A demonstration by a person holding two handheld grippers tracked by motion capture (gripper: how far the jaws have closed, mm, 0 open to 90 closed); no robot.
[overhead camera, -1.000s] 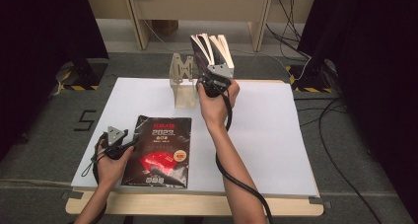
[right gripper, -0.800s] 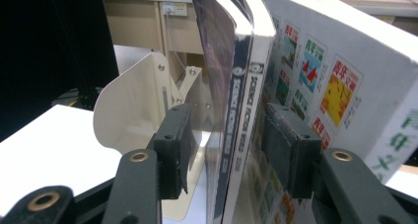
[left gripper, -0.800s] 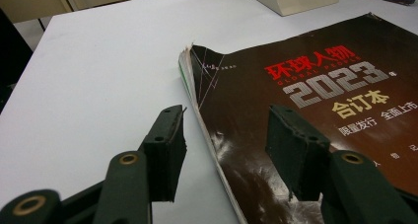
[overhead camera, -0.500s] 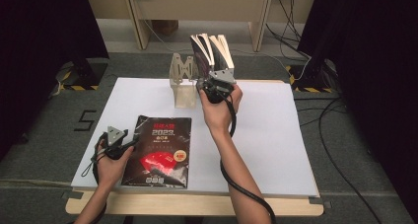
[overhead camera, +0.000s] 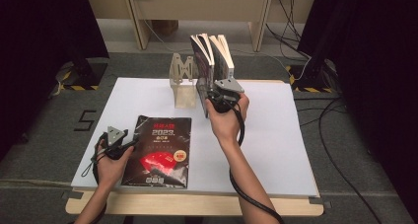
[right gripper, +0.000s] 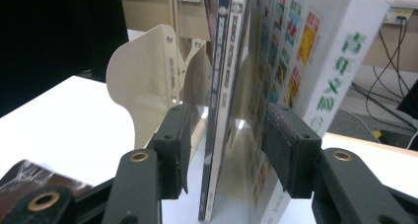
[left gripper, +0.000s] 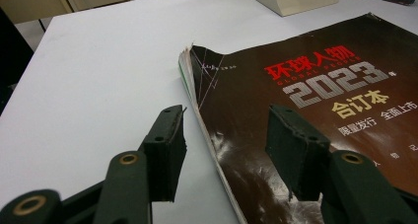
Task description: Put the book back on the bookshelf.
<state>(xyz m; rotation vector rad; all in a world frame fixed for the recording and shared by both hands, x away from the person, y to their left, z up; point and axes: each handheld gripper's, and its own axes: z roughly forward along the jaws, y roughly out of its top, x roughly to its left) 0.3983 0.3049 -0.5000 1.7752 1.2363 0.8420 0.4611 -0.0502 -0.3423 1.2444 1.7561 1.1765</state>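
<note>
**Tabletop holdings: books, bookend, two hand-held grippers**

Item 1. White table (overhead camera: 276,150), rectangular, bearing all items below.

Item 2. Dark magazine (overhead camera: 160,150), cover red and grey with "2023", lying flat near the table's front left. Its upper left corner is frayed, seen close in the left gripper view (left gripper: 305,110).

Item 3. Cream metal bookend (overhead camera: 181,81), upright at the table's far edge; also in the right gripper view (right gripper: 148,86).

Item 4. Upright books (overhead camera: 212,61), standing just beside the bookend, leaning and fanned at the top. In the right gripper view, a thin dark volume (right gripper: 219,110) and a thick white-spined volume (right gripper: 305,61).

Item 5. Left gripper (overhead camera: 118,144), resting at the magazine's left edge. Jaws apart, straddling that edge, pads clear of it (left gripper: 222,155).

Item 6. Right gripper (overhead camera: 217,95), held at the upright books. Jaws have just been opening, now wide; the thin volume stands between them, ungripped (right gripper: 226,150).
</note>
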